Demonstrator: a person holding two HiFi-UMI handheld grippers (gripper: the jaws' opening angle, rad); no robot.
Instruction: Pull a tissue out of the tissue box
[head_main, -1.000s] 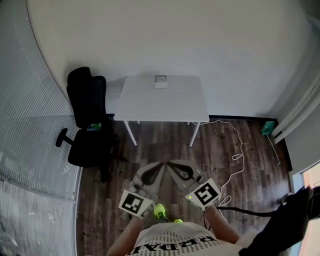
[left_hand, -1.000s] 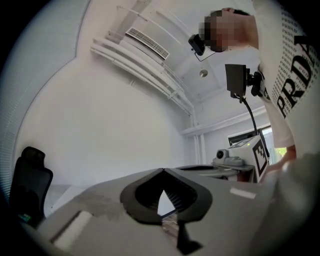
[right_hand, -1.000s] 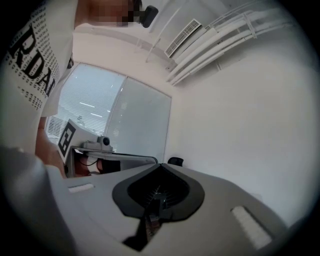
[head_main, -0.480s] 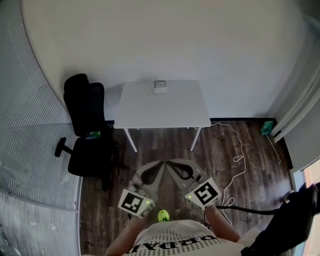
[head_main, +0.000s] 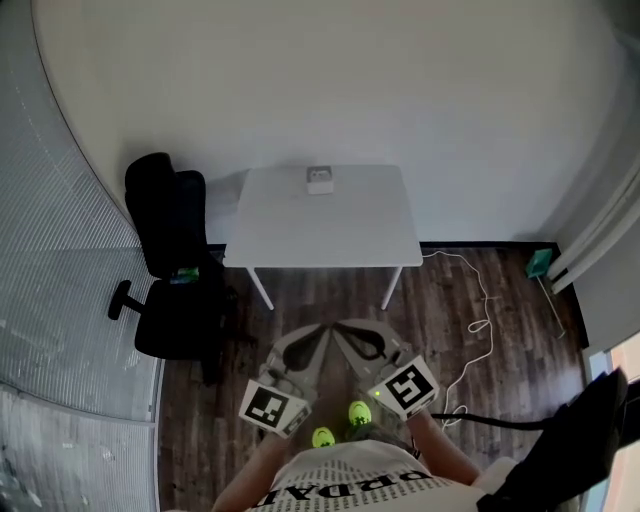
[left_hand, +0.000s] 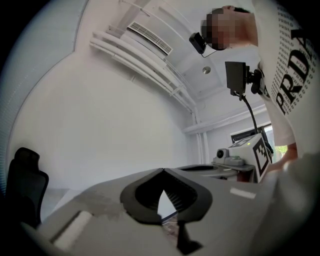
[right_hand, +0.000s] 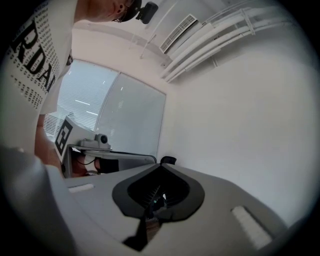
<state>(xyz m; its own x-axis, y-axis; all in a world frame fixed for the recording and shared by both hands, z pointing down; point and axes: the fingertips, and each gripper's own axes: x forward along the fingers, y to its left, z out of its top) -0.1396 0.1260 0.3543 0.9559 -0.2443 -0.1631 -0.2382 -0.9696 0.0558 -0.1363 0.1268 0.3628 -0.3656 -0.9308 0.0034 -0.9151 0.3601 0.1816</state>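
Nearer than a second ago, the white rectangular table (head_main: 320, 225) sits slightly lower and larger in the head view. The person's yellow-green shoes (head_main: 357, 411) have changed stride, so I judge this is still the walk-up, with no reach begun.

On the table's near side, the dark wood-plank floor (head_main: 450, 300) fills the gap between it and the person. A black swivel office chair (head_main: 170, 260) stands just left of the table, clear of the straight path to its front edge.

The grey left gripper (head_main: 319, 330) and the grey right gripper (head_main: 339, 327) hang side by side on the table's near side, well apart from it, tips close together and aimed towards it. In each gripper's own view the jaw tips meet with nothing between them. Both are closed and empty, probably because there is nothing to grasp until the table is reached.

The small white tissue box (head_main: 320, 180) rests on the table's far edge, about midway along it and close to the wall. Whether a tissue stands out of it is too small to tell. Its place at the back likely means a reach across the whole tabletop
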